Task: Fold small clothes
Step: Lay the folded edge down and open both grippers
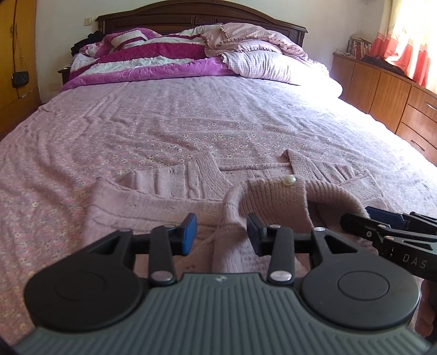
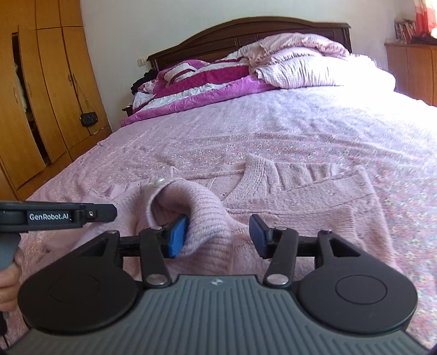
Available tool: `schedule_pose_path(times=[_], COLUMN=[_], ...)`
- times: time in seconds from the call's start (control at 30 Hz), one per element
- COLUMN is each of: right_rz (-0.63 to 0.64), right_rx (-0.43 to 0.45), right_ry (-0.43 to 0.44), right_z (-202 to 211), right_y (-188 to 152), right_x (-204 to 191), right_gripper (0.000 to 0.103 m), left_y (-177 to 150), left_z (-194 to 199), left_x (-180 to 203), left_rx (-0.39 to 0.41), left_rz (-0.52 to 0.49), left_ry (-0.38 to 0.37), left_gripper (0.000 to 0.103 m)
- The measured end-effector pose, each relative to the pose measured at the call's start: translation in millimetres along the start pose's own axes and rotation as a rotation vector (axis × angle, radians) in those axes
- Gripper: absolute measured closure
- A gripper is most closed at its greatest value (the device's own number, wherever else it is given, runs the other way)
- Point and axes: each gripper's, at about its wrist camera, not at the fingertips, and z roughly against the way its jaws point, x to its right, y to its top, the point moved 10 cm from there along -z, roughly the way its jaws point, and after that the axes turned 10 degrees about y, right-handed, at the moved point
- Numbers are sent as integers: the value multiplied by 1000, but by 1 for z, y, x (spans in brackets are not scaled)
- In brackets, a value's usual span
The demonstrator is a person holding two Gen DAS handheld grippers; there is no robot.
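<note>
A pink knitted cardigan [image 1: 169, 196] with a pearl button [image 1: 289, 180] lies flat on the bed, collar away from me. Its front edge is lifted into a raised fold [image 1: 286, 196], also seen in the right wrist view [image 2: 191, 202]. My left gripper [image 1: 221, 234] is open just above the cardigan's middle, with the fold's edge between its jaws. My right gripper [image 2: 218, 236] is open, and the fold drapes against its left blue pad [image 2: 179, 236]. The right gripper shows at the right edge of the left wrist view [image 1: 382, 226]. The left gripper shows at the left of the right wrist view [image 2: 90, 214].
The bed has a pink floral sheet [image 1: 191, 114]. Purple and pink quilts [image 1: 164, 57] are piled by the dark headboard [image 1: 202, 16]. Wooden drawers [image 1: 387, 92] stand on the right, a wooden wardrobe [image 2: 41, 95] with a hanging black purse [image 2: 88, 119] on the left.
</note>
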Motion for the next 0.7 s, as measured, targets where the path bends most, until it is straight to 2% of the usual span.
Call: schedule_pose_path(times=[0.3, 0.5, 0.7], right_rz=[103, 196, 225], right_rx=[20, -5, -48], right_ry=[-11, -2, 19], right_z=[42, 61, 63], right_y=[-13, -29, -50], right_x=[-21, -39, -54], right_gripper=[40, 40, 40], left_y=[-19, -38, -56], left_z=[36, 52, 61], left_x=[-1, -2, -5], left_rx=[2, -10, -23], left_rz=[-17, -44, -61], left_ry=[-16, -9, 8], left_gripper=[61, 61, 61])
